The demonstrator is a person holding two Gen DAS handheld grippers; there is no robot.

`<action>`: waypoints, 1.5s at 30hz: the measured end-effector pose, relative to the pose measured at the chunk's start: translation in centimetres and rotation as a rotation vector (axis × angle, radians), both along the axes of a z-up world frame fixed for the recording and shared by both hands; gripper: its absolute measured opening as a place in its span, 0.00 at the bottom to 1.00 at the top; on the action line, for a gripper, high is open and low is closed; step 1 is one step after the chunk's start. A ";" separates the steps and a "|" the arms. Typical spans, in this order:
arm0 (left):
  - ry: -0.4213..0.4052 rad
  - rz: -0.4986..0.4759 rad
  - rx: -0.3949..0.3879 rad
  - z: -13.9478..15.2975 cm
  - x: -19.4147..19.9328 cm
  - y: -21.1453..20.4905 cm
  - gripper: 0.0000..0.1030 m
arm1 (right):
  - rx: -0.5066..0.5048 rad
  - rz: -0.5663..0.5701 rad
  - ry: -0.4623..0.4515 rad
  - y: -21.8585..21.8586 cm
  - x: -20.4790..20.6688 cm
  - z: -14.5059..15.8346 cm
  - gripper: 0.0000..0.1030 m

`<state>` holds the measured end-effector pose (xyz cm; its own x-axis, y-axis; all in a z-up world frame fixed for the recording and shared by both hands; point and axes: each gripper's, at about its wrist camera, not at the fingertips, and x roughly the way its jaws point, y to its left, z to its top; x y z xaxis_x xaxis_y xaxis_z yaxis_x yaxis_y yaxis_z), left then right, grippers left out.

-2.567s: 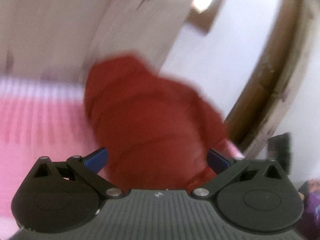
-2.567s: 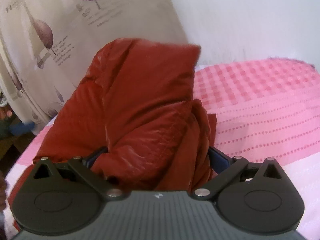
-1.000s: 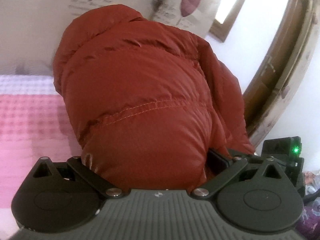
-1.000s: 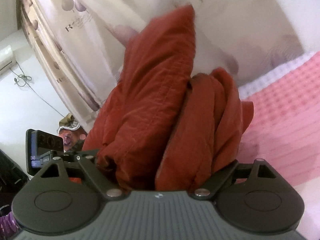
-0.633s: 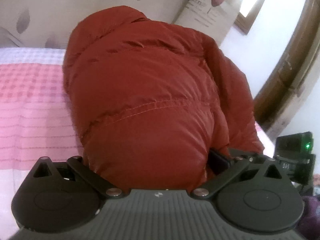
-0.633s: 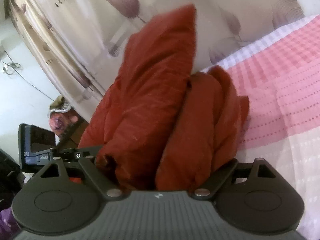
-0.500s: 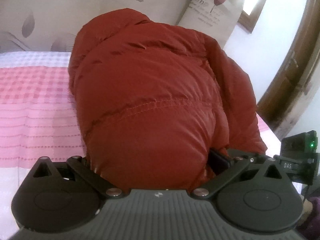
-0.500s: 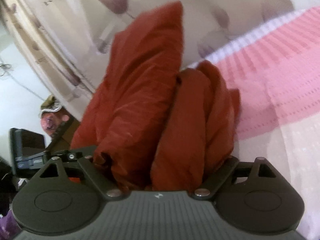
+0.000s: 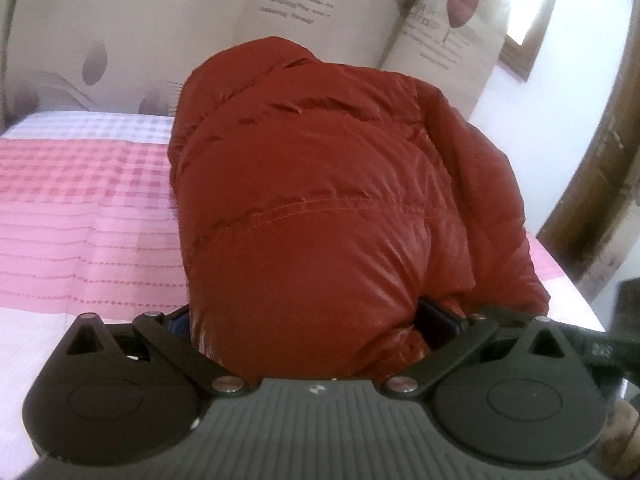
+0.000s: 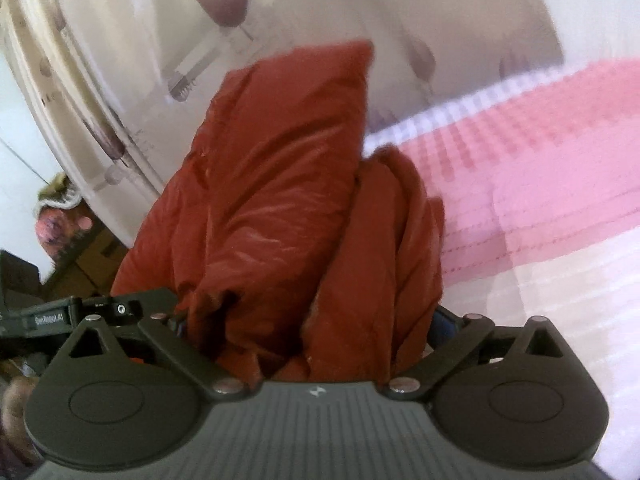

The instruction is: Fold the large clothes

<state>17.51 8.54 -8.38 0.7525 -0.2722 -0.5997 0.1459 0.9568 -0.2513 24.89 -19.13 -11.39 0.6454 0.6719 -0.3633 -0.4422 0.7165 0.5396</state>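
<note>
A red quilted puffer jacket (image 9: 320,216) fills the middle of the left wrist view, bunched up over a pink checked bedspread (image 9: 80,208). My left gripper (image 9: 308,320) is shut on a thick fold of it; the fabric hides the fingertips. In the right wrist view the same jacket (image 10: 280,208) hangs in upright folds. My right gripper (image 10: 308,320) is shut on its bunched edge, fingertips buried in cloth. The other gripper's body (image 10: 52,316) shows at the left, close by.
A beige curtain with purple leaf prints and lettering (image 9: 280,0) hangs behind the bed. A wooden door frame (image 9: 592,184) stands at the right. The bedspread (image 10: 540,184) stretches to the right in the right wrist view, turning white near the front.
Both grippers have kept hold of the jacket. The views have tilted down toward the bed over the last second, and the bundle has come lower, closer to the bedspread.
</note>
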 end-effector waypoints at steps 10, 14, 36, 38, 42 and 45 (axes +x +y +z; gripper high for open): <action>-0.055 0.099 0.104 1.2 -2.4 -1.4 1.00 | -0.154 -0.147 -0.242 -0.6 -7.2 3.1 0.99; -0.112 0.124 0.219 1.9 -3.5 -2.6 1.00 | -0.149 -0.148 -0.295 -1.1 -9.4 3.8 1.00; -0.115 0.154 0.207 2.0 -4.0 -2.7 1.00 | -0.169 0.103 -0.483 2.7 -9.1 8.8 0.76; -0.117 0.155 0.207 2.0 -4.0 -2.7 1.00 | -0.208 0.117 -0.502 3.6 -6.9 10.0 0.72; -0.125 0.161 0.224 2.2 -4.1 -2.8 1.00 | -0.312 0.172 -0.473 5.7 -1.3 11.2 0.71; -0.139 0.185 0.233 2.7 -4.9 -2.6 1.00 | -0.418 0.172 -0.431 6.6 1.0 9.3 0.70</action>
